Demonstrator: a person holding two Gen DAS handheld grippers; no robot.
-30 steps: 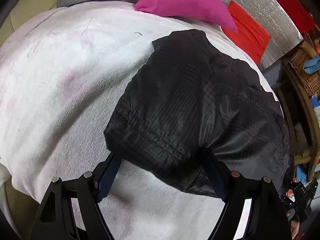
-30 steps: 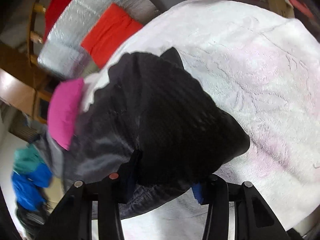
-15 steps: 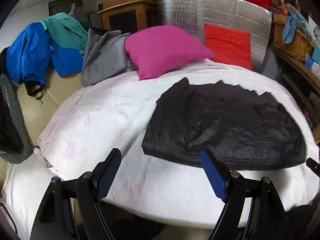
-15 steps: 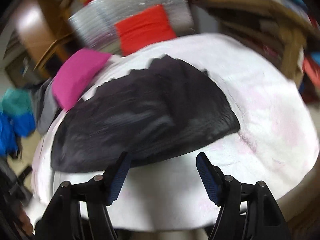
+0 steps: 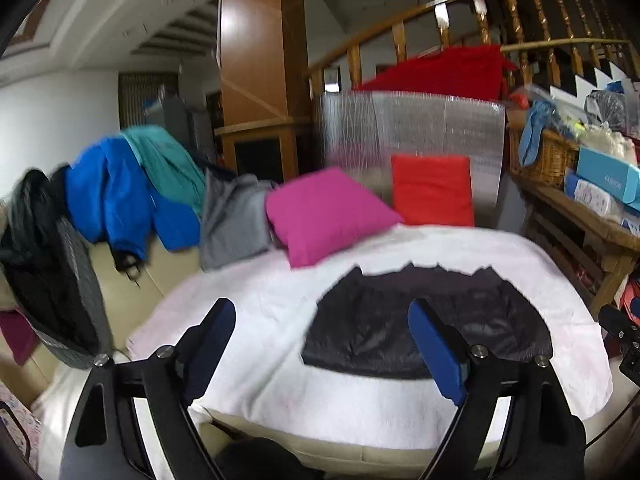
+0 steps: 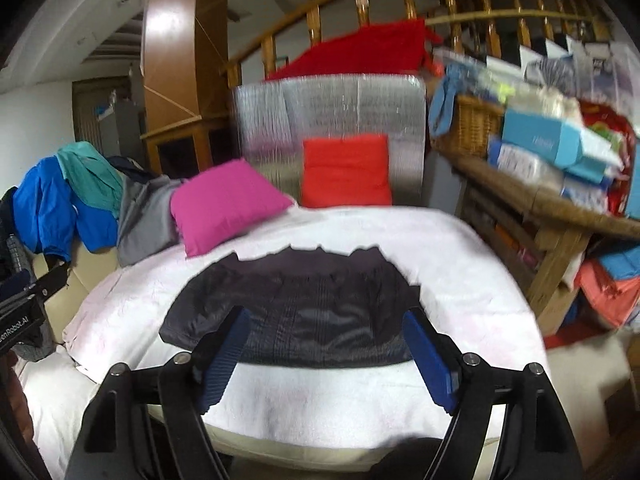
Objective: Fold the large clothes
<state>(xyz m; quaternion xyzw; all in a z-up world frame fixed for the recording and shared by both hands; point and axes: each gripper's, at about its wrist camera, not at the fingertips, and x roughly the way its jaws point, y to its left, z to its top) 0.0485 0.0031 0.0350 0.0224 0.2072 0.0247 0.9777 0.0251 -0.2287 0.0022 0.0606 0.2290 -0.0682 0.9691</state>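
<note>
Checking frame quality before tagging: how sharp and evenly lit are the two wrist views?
Left wrist view: motion blur smears the black quilted garment; glare on the brown wooden pillar. Right wrist view: the cluttered wooden side table is streaked; fisheye bending in both.

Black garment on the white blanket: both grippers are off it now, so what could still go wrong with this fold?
1. The black garment lies close to the near edge of the white blanket; a tug could slide it off.
2. Its far edge looks jagged, so the fold may be uneven and might need redoing.
3. The left gripper and right gripper have just been opening and hold nothing; the slick-looking fabric could spring open unheld.
</note>
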